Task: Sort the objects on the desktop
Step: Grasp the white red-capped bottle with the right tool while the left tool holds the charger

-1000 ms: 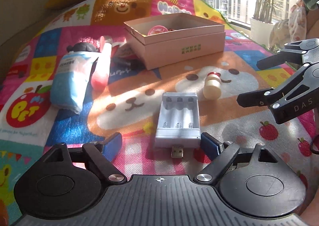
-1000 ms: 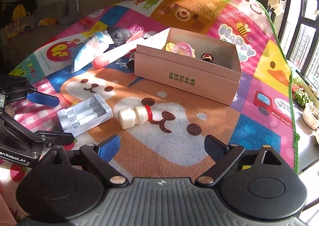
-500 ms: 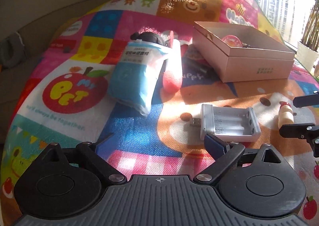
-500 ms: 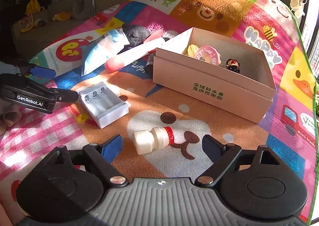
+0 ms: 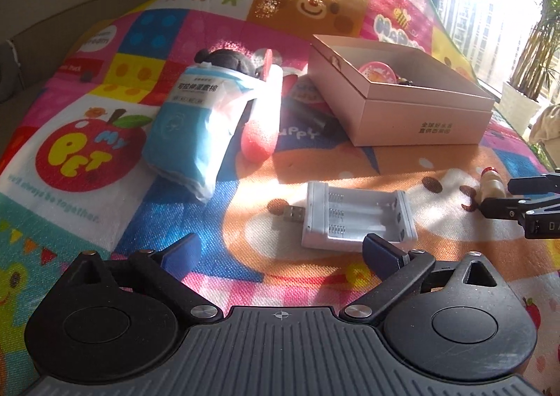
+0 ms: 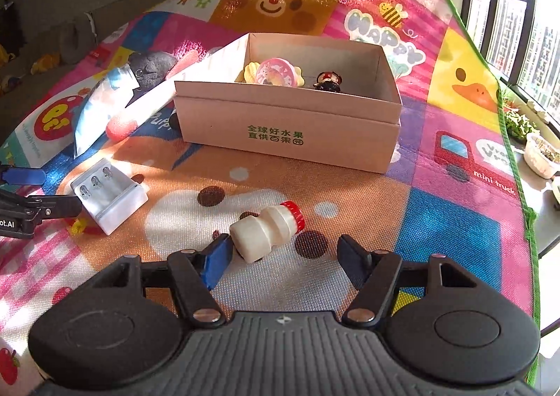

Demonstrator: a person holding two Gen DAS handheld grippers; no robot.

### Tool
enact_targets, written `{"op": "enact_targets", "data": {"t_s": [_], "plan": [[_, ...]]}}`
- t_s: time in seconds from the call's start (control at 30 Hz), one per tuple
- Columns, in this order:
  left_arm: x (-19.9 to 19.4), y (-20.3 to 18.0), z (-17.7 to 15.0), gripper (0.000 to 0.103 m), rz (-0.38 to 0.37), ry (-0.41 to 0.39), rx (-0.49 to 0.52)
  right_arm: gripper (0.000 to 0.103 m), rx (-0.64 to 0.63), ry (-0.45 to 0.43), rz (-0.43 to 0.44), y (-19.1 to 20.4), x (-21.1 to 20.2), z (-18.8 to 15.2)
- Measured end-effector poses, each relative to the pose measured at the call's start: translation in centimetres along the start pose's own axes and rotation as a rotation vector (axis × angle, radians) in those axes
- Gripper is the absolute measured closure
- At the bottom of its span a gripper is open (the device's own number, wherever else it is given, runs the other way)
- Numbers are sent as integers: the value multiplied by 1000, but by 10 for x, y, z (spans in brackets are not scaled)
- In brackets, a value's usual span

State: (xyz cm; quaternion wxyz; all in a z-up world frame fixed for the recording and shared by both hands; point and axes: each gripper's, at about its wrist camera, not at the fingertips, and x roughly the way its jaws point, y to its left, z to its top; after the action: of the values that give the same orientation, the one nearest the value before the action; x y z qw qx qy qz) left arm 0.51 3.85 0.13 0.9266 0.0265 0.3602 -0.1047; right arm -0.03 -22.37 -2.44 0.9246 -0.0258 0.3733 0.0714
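Right wrist view: right tongs [image 6: 281, 256], angled down, have just been closing around a small yogurt bottle [image 6: 267, 230] lying on the play mat [image 6: 455, 221], pads not yet touching; left tongs [image 5: 280, 252] spread wide beside the battery charger [image 5: 357, 217].

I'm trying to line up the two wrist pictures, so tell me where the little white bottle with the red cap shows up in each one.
Left wrist view: the white bottle lies at the far right edge, just left of the right gripper.
Right wrist view: the same bottle lies on its side at lower centre, just ahead of the open fingers.
Shared landmark: the white battery charger is on the bottle's left in both views.
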Motion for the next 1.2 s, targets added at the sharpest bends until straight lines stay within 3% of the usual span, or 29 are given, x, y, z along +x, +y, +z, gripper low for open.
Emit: {"op": "enact_targets", "data": {"t_s": [0.2, 0.4, 0.67, 0.73, 0.83, 0.93, 1.2], "plan": [[7, -9, -6, 0, 1, 4, 34, 36, 5, -3, 7, -5, -6, -3], [7, -10, -8, 0, 2, -8, 37, 36, 9, 7, 121, 7, -7, -3], [7, -10, -8, 0, 2, -8, 38, 35, -118, -54, 239, 43, -15, -2], [7, -10, -8, 0, 2, -8, 38, 33, -136, -85, 211, 46, -20, -1], [7, -10, -9, 0, 2, -8, 37, 31, -120, -114, 101, 41, -21, 2], [7, -10, -9, 0, 2, -8, 38, 31, -86, -87, -2, 33, -13, 4], [7, -11, -9, 0, 2, -8, 38, 35, 82, -22, -36, 20, 9, 12]]}}
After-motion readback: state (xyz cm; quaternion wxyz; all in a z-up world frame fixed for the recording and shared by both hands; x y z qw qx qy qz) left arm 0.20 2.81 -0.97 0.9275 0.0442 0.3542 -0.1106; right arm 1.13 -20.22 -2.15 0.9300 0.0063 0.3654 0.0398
